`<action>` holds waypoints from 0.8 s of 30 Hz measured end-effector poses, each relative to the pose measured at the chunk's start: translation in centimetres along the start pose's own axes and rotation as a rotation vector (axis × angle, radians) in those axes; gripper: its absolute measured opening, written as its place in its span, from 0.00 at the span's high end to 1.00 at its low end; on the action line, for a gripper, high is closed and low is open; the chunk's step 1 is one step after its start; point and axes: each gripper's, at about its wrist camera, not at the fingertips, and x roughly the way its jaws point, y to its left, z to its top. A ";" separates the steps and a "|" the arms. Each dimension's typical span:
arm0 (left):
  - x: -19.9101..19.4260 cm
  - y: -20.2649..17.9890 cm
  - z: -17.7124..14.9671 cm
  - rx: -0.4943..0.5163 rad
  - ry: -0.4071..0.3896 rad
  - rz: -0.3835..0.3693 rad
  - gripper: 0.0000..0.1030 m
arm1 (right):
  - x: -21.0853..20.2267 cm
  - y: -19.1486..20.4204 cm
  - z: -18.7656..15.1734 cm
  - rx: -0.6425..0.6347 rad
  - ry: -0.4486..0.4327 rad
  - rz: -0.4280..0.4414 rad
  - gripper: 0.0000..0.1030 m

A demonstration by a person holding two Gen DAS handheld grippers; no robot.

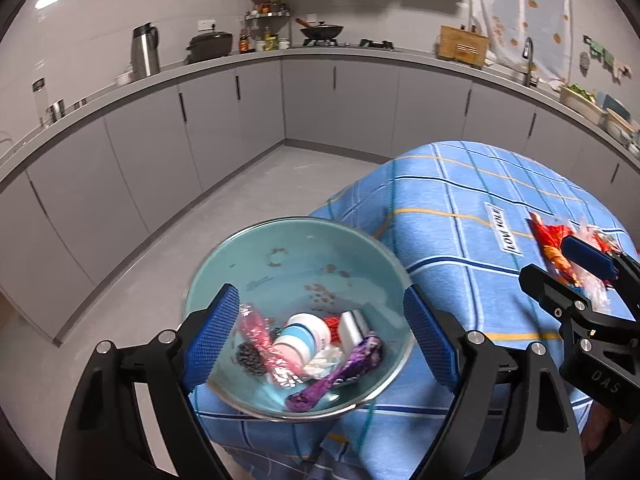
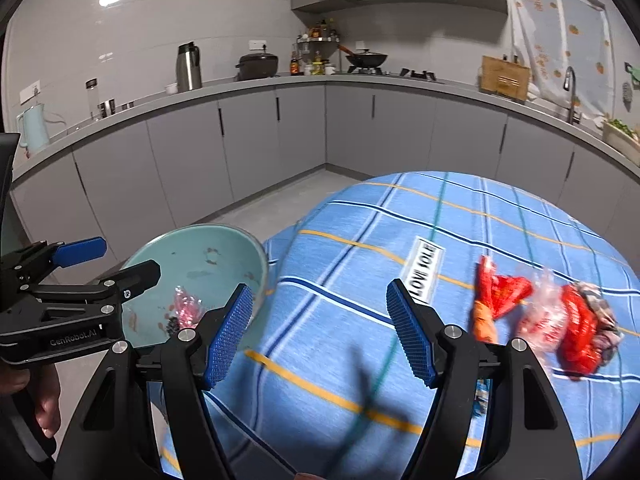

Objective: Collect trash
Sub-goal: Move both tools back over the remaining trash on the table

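Observation:
A teal bowl (image 1: 288, 248) sits at the left edge of the table with the blue checked cloth (image 1: 460, 200). It holds a pink wrapper (image 1: 256, 332), a purple wrapper (image 1: 344, 372), a small white-and-blue cup (image 1: 304, 336) and crumpled tissue. My left gripper (image 1: 322, 338) stands open just in front of the bowl (image 2: 200, 248), its pads wide on either side of the rim. My right gripper (image 2: 320, 336) is open over bare cloth, nothing between its fingers. Red and clear wrappers (image 2: 552, 316) lie on the cloth to its right, also visible as red wrappers (image 1: 548, 240) behind the right gripper (image 1: 568, 276).
Grey floor (image 1: 240, 208) lies left of the table and below the bowl's edge. An L-shaped counter (image 2: 360, 80) with grey cabinets rings the room, carrying a kettle, a cooker, a wok and a sink. A hand (image 2: 44, 404) holds the left gripper's handle.

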 end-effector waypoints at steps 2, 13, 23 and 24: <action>0.1 -0.9 0.0 0.015 0.000 -0.013 0.19 | -0.3 -0.6 -0.1 0.011 -0.002 -0.014 0.33; -0.3 -4.8 0.5 0.072 -0.016 -0.060 0.14 | -2.1 -5.0 -0.9 0.097 -0.018 -0.091 0.33; -0.4 -8.4 1.3 0.124 -0.038 -0.091 0.09 | -3.6 -8.5 -1.9 0.161 -0.029 -0.164 0.33; -0.2 -8.9 1.4 0.134 -0.039 -0.095 0.09 | -3.8 -9.1 -2.1 0.172 -0.026 -0.181 0.33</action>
